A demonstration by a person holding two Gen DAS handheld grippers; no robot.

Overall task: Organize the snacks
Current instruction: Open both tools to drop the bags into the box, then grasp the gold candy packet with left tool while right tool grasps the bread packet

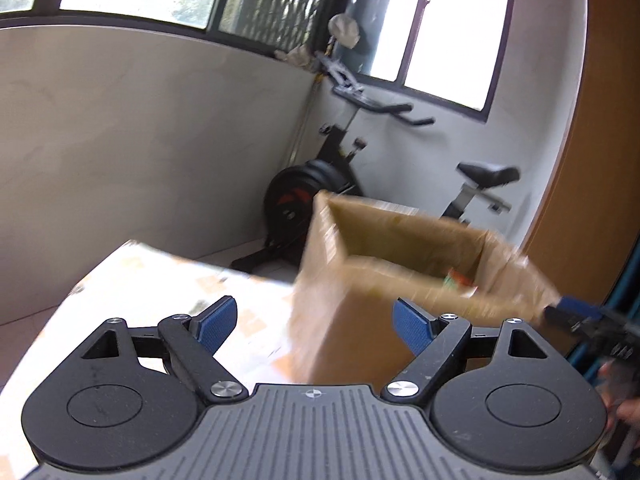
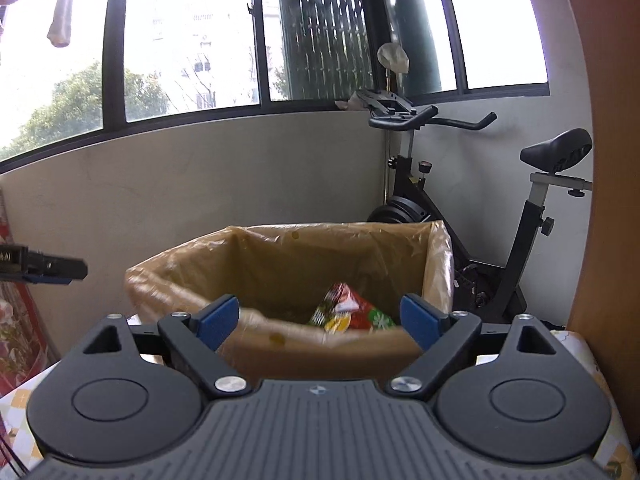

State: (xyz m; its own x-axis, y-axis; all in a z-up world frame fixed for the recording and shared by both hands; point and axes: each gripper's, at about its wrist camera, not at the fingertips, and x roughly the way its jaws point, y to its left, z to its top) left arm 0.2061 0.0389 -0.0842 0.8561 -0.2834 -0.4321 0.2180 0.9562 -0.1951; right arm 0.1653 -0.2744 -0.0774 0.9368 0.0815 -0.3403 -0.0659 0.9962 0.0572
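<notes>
- The left gripper (image 1: 314,322) stood wide open and empty, the cardboard box (image 1: 400,276) just beyond its right finger
- The right gripper (image 2: 318,318) gaped wide too, gripping nothing
- A red and green snack packet (image 2: 348,314) lay inside the box, beyond the right gripper's fingers

One cardboard box (image 2: 280,264), one snack packet (image 2: 348,312), one exercise bike (image 2: 480,216)

daylight is pouring through the blown-out windows (image 2: 192,40), the cardboard box (image 1: 400,280) is smearing with motion blur in the left view, and fisheye curvature is bending both frames' edges.
</notes>
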